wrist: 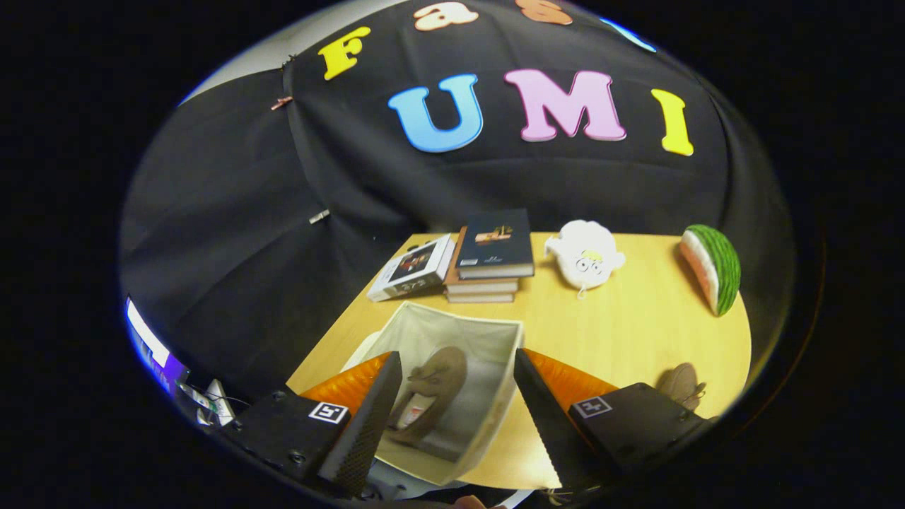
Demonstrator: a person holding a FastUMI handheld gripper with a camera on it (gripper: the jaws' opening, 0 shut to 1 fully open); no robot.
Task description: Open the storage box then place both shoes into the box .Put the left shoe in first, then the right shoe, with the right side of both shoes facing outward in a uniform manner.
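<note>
An open white storage box (495,332) stands on the wooden table, right below and between my fingers. One brown shoe (435,389) lies inside it on its side, toe pointing away from me. The other brown shoe (680,385) rests on the table to the right of the box, partly hidden behind my right finger's mount. My gripper (456,403) hovers above the box, open, with nothing between its fingers.
Beyond the box, a stack of books (489,258) and a boxed item (413,267) sit at the table's (636,325) far edge. A white plush toy (585,254) and a watermelon slice (713,267) lie farther right. Cables and a screen (152,350) are off the table, left.
</note>
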